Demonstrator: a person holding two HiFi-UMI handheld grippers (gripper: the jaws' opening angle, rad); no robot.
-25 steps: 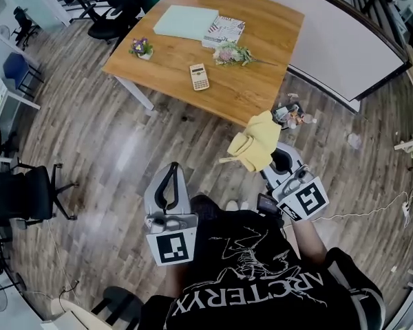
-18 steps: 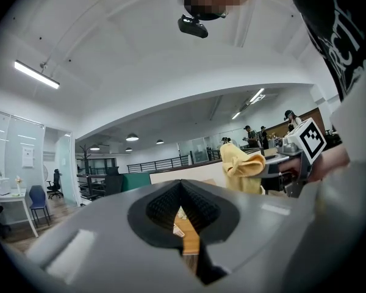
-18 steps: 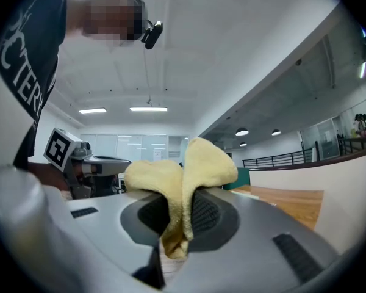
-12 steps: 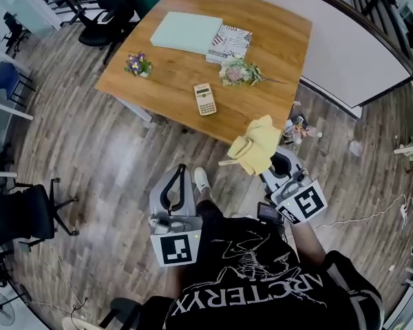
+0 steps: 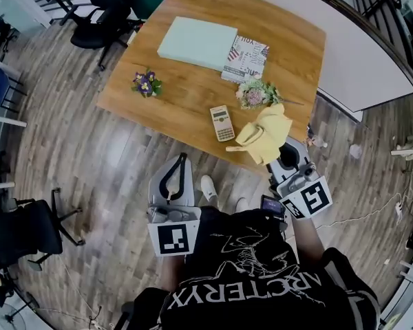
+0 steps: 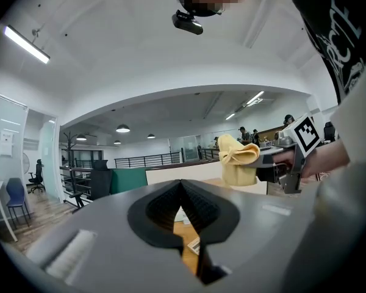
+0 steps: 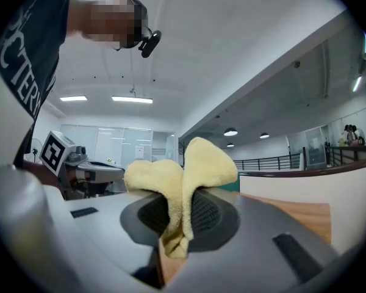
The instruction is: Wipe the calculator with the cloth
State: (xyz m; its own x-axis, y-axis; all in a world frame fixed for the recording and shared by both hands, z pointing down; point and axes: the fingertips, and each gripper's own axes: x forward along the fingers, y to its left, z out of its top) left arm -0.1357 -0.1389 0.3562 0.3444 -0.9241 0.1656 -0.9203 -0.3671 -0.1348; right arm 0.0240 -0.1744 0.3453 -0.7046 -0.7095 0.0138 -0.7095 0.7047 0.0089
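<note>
Open-plan office, plank floor, wooden desk ahead of me.

Right tongs: clamped on the yellow cloth. The ribbed black pads pinch it at a gathered fold; two soft lobes stand up above the pinch and a short tail hangs below. Nap looks like thick, fuzzy microfibre. Grip appears firm.

Left tongs: tips together, nothing between them. They are held low near my body, short of the desk edge.

From the head view, the right tongs carry the cloth over the near edge of the desk, just beside the calculator. I cannot tell whether the cloth touches the wood. The calculator lies flat and face up: slim cream rectangle, hard plastic, light enough to skid.

Judgement: the wipe has not begun. To do it well, I should lower a broad lobe of cloth onto the face, not the pinched fold, and stroke along its length with light pressure. The left tongs could steady one end to stop it sliding.

Further out: a bouquet close beside the cloth and liable to be snagged, a purple posy, a printed booklet, a flat pale green board.
</note>
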